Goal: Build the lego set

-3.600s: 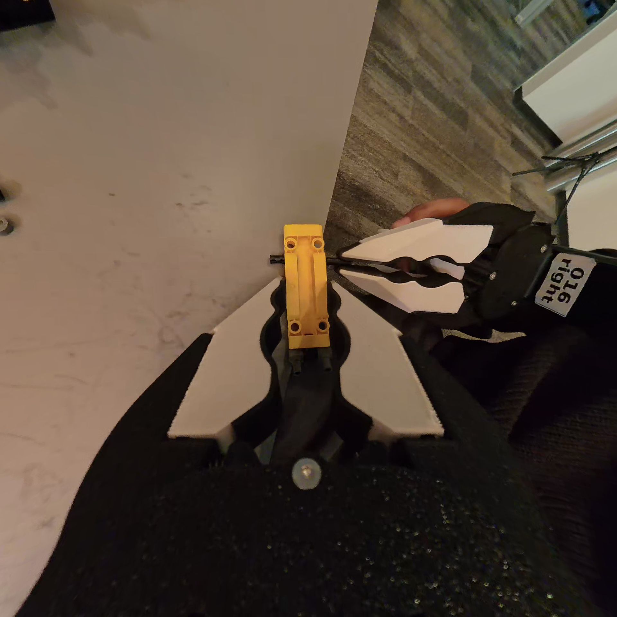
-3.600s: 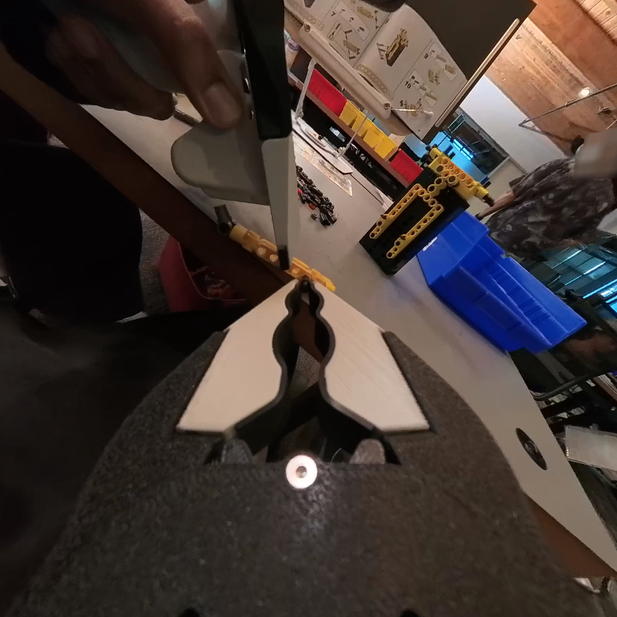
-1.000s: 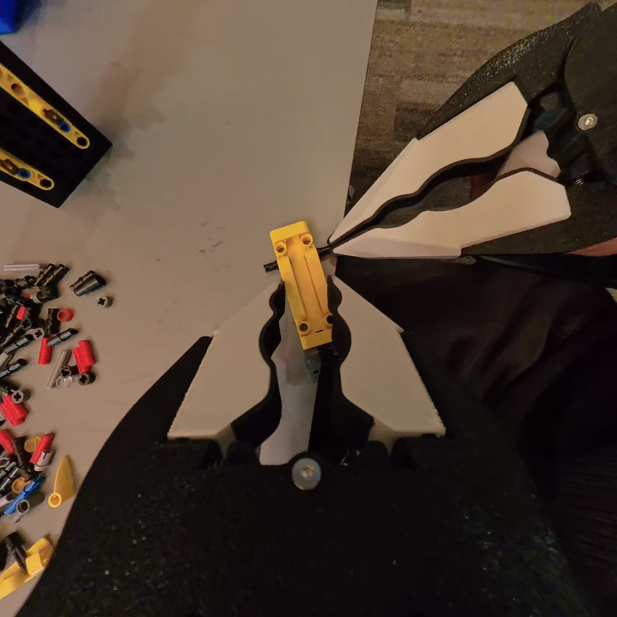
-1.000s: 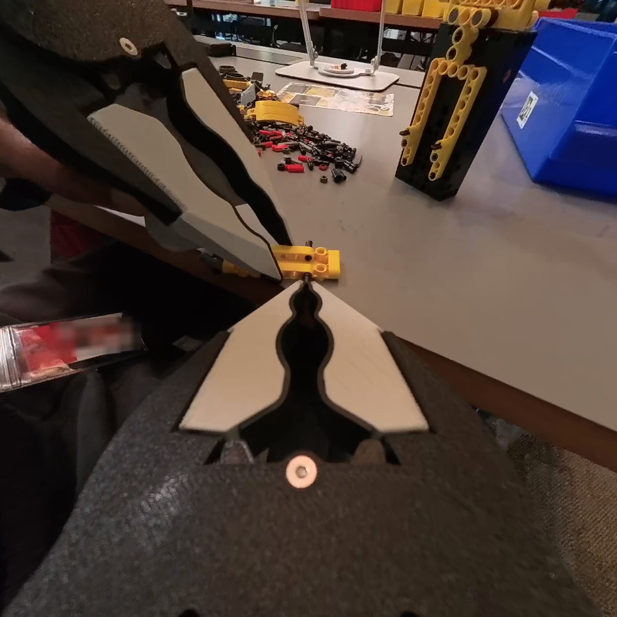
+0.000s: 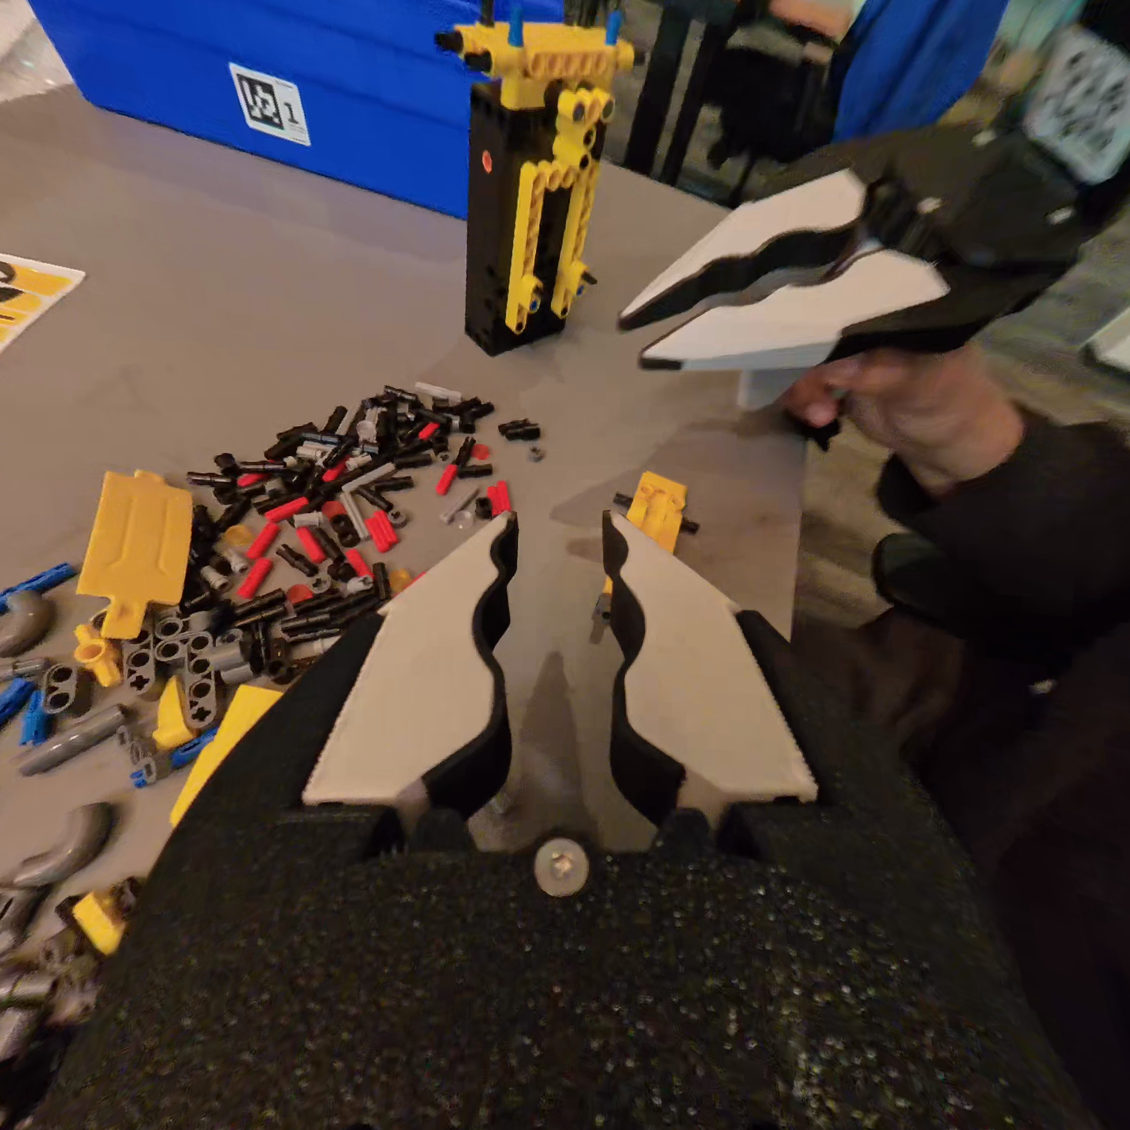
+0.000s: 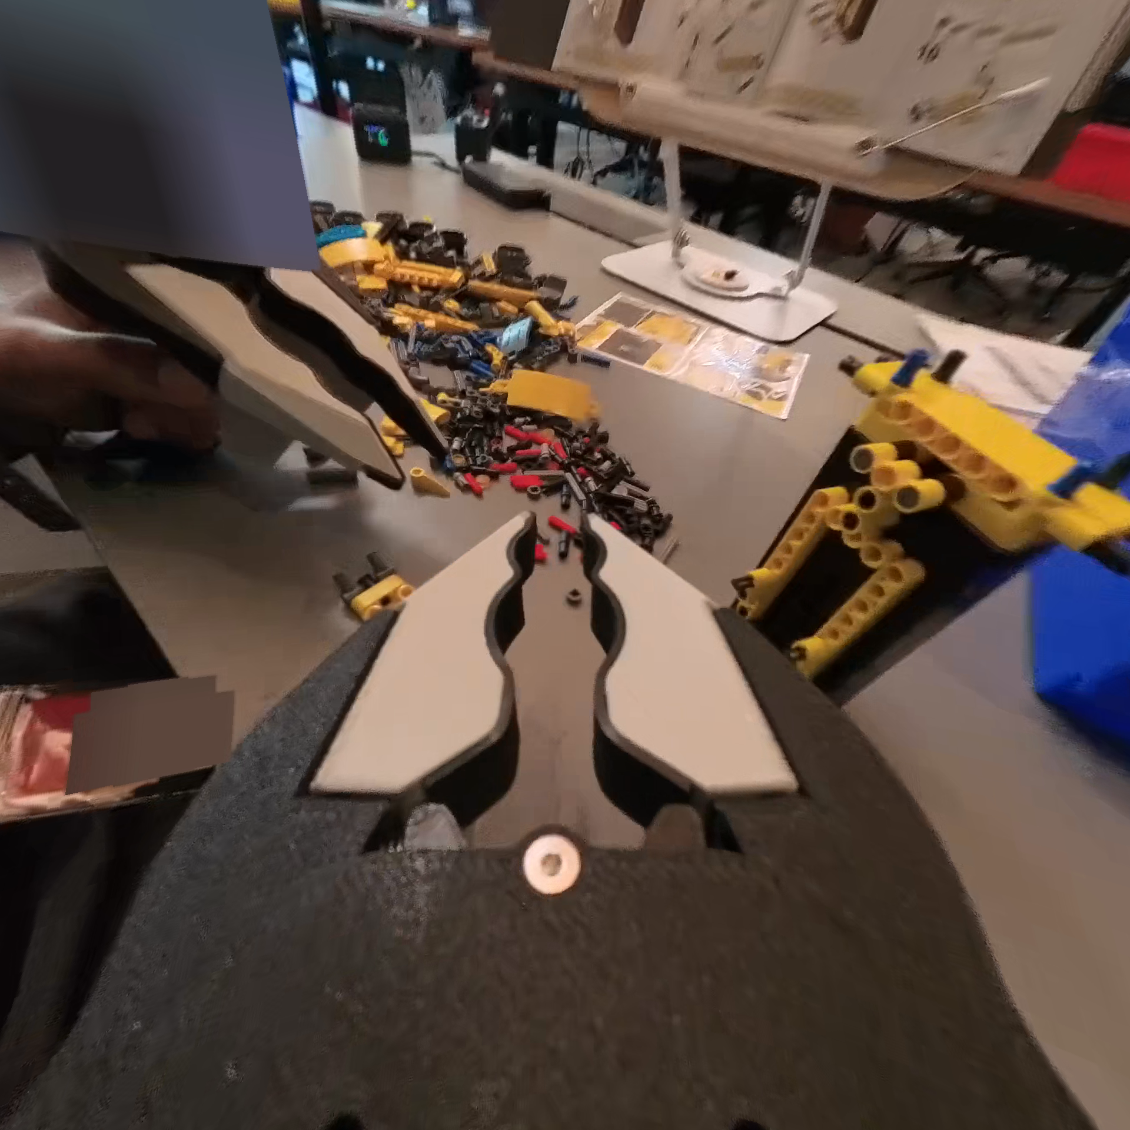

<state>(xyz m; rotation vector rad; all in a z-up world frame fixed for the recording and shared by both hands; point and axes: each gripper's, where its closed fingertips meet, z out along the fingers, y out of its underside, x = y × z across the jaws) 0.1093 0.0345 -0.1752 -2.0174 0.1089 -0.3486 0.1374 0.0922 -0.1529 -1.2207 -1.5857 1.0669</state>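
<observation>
Released since a second ago, the yellow brick lies on the surface; left gripper gapes empty.
Right gripper hovers parted, empty; only its view shows the booklet stand.

Pins left — tower behind.

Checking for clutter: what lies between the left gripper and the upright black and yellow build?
In the left wrist view, mostly bare table, with one black connector and a tiny grey piece.

Grey table, wood-look floor.
</observation>
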